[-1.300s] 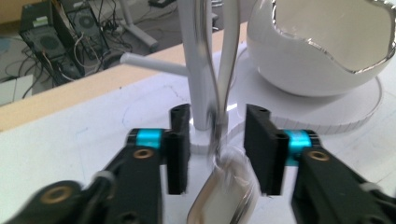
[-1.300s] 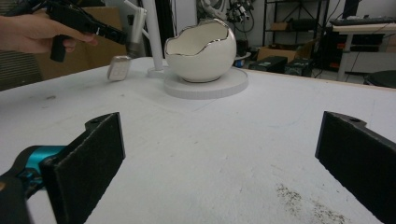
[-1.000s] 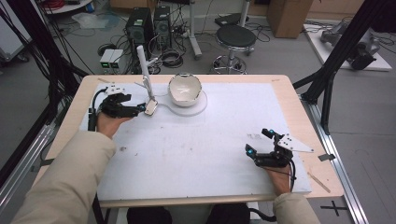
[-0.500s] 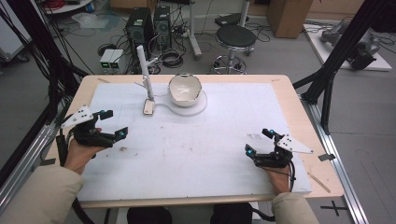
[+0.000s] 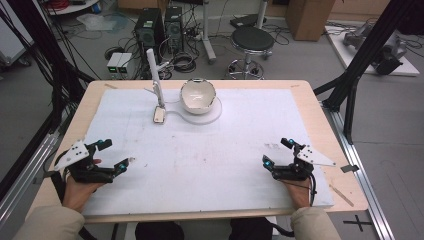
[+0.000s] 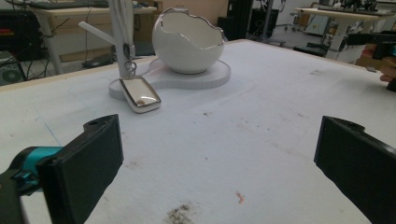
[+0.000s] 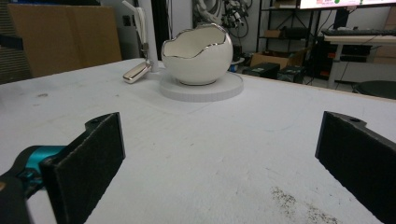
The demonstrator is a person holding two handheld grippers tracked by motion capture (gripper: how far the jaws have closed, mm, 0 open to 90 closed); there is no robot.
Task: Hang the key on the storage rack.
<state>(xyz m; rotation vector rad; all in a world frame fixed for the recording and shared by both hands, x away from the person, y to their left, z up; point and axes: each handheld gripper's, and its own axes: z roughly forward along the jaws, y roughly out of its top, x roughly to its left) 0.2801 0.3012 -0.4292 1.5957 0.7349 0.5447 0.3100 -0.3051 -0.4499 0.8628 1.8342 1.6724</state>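
left tool [image 5: 116,157]: jaws wide apart, just been opening, nothing between them; low over the near-left part of the surface, aimed toward the far middle
left hand [image 5: 80,187]: wraps the tool body from below, sleeve enters at the bottom-left edge
right tool [image 5: 276,152]: jaws wide apart, empty; low over the near-right part of the surface, aimed toward the far middle
right hand [image 5: 299,192]: behind the tool, sleeve at the bottom edge
tools apart: well apart, one on each near corner, neither touching anything but air and the hands
pendant [image 6: 140,94]: shiny silver rounded-rectangle piece, lies flat on the white mat, clipped to the foot of the stand; well apart from both tools, nearer the left one
stand [image 5: 154,75]: white, upright with side arms, at the far-left of the bowl, base on the mat
bowl [image 5: 198,95]: white, cracked-egg shape with silver jagged rim, upright on a round white base; just right of the pendant, not touching it
base [image 5: 215,112]: flat white disc, joined by a thin strip to the stand foot
surface [image 5: 310,107]: wood top covered by a white mat, faint smudges and dark specks near the tools
background: stool [image 5: 252,40], computer towers and cables on the floor beyond the far edge
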